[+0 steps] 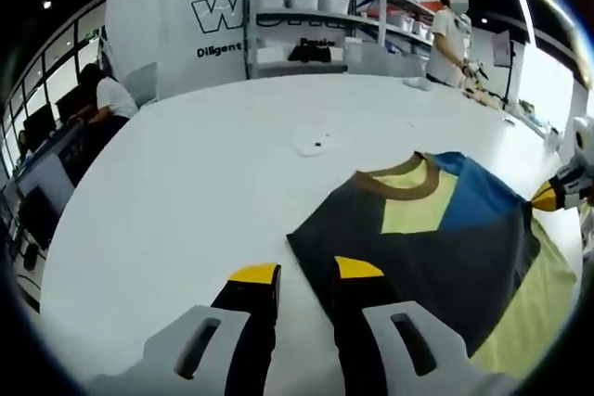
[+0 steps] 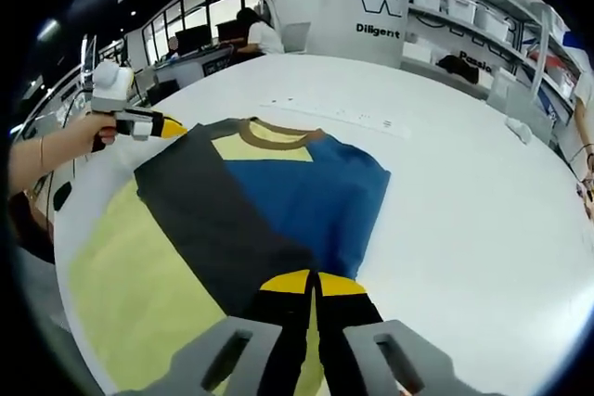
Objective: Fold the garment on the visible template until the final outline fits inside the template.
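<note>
1. The colour-block T-shirt of dark grey, blue and pale yellow panels with a brown ribbed collar (image 2: pixel 269 201) lies flat on the broad white surface (image 2: pixel 455 229), over a pale yellow sheet (image 2: pixel 139 294) that we take to be the template; in the right gripper view the sheet shows beyond the shirt's dark side.
2. Its long axis runs from the collar, far from the right gripper, to the hem right at that gripper's tips.
3. The right gripper (image 2: pixel 314 281) has its yellow-tipped fingers pressed together at the hem edge; we judge that they pinch the fabric, though the contact itself is hard to see.
4. The left gripper (image 1: pixel 302 274) hovers beside the dark sleeve-side corner, fingers narrowly apart and holding nothing; the corner lies just ahead, between the tips and slightly toward the right finger.
5. So each gripper is nearest its own edge: right at the hem, left at the dark side. We judge that a fold would carry cloth toward the collar or across the shirt's width.
6. Beyond stand grey shelves with white bins (image 1: pixel 316 16).
</note>
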